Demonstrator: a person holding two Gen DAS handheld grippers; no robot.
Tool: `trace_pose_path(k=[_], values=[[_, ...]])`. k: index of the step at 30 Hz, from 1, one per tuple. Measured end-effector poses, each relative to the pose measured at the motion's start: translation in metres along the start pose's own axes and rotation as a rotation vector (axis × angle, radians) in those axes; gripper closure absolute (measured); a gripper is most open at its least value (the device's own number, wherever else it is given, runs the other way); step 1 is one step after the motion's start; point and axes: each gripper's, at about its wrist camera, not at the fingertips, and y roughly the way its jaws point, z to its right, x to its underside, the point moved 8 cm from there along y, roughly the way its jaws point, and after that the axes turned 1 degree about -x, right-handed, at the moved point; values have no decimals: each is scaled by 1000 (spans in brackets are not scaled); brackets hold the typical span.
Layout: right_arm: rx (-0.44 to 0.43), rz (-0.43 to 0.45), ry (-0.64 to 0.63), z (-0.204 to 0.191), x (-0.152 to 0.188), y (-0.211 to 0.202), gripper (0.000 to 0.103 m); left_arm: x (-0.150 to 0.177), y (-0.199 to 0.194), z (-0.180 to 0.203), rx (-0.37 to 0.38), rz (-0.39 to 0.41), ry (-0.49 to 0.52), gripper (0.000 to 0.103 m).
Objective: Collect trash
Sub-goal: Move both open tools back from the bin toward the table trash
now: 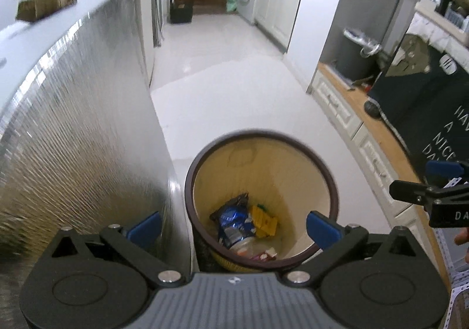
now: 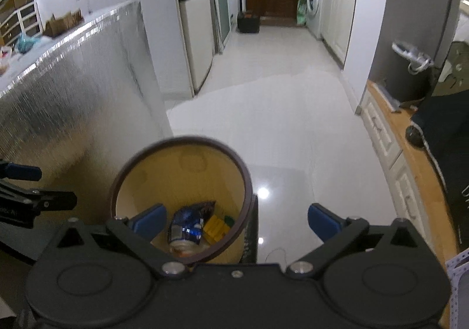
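Your left gripper (image 1: 234, 226) and right gripper (image 2: 237, 225) hang above the bin (image 1: 332, 182), jaws spread, holding nothing. Blue wrapper (image 1: 234, 222) and yellow packet (image 1: 265, 220) lie inside.

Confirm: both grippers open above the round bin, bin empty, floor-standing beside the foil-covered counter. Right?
Not quite: the bin isn't empty. The left wrist view shows a blue snack bag and yellow packaging at the bottom. Left gripper and right gripper are open; it stands beside the foil-covered counter.

Left wrist view: trash bin (image 1: 261, 200) near rim hidden behind the gripper body, black banner (image 1: 433, 112) lettering cut off at right edge, cardboard box (image 1: 44, 5) on the counter motion-blurred; right wrist view: blue wrapper (image 2: 189, 225) print unreadable.
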Motion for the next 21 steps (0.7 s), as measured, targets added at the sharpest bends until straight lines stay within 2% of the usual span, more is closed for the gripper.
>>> trace_pose_path(k=[5, 13, 18, 21], values=[[-2, 85, 3, 3, -16, -30, 0, -14, -36, 4, 14, 97, 21, 0], [-37, 268, 11, -11, -51, -77, 0, -36, -101, -2, 16, 264, 35, 0], [-70, 376, -9, -36, -76, -95, 0, -51, -139, -19, -33, 373, 51, 0], [-122, 443, -23, -58, -90, -103, 0, -59, -161, -39, -60, 432, 29, 0]])
